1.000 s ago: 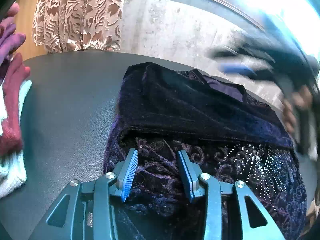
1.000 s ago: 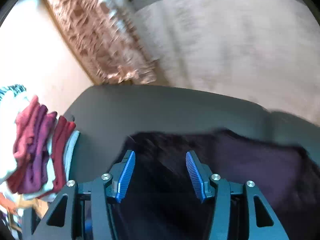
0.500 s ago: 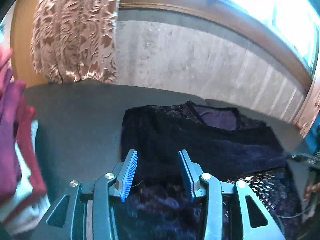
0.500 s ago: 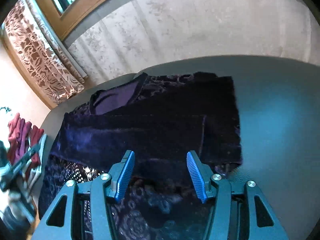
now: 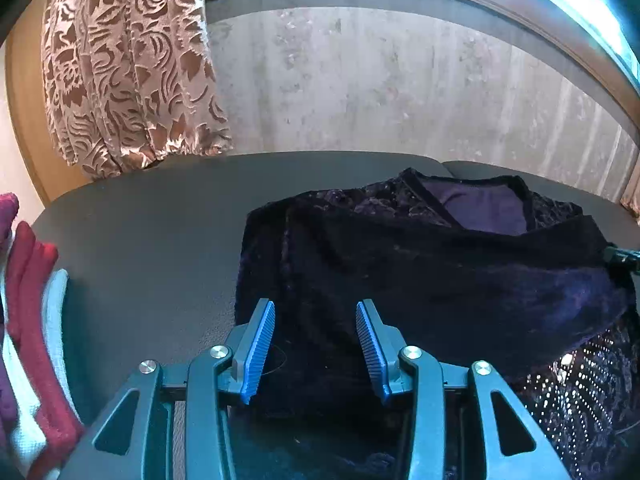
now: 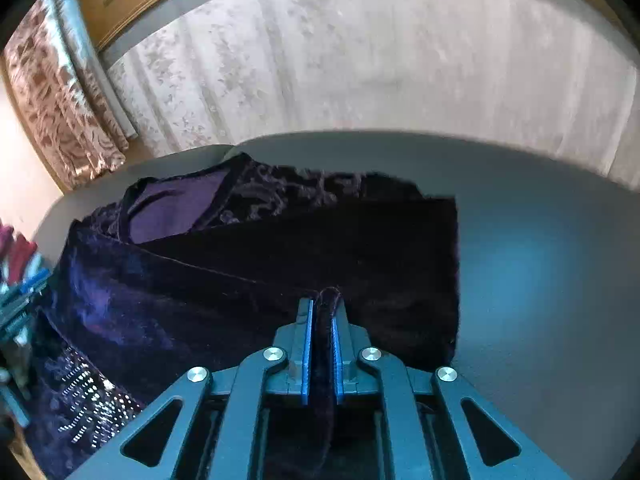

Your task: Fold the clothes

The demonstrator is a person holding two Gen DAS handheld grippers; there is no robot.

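Observation:
A dark purple velvet garment [image 5: 440, 264] lies partly folded on the dark grey table [image 5: 152, 248], neckline toward the wall and a sequinned part [image 5: 580, 392] at the near right. My left gripper [image 5: 316, 344] hovers open over the garment's near left edge, nothing between its blue pads. In the right wrist view the same garment [image 6: 240, 264] spreads to the left. My right gripper [image 6: 320, 344] is shut, pinching a raised fold of the velvet at its near right side. The other gripper's tip shows at the left edge [image 6: 20, 300].
A stack of red, purple and white folded clothes [image 5: 28, 320] sits at the table's left edge. A patterned brown curtain [image 5: 128, 64] hangs behind, next to a pale wall [image 5: 380, 80]. Bare tabletop [image 6: 540, 280] lies right of the garment.
My right gripper has closed on a fold of the velvet; it was open half a second ago. My left gripper stays open and has shifted slightly left along the garment's near edge.

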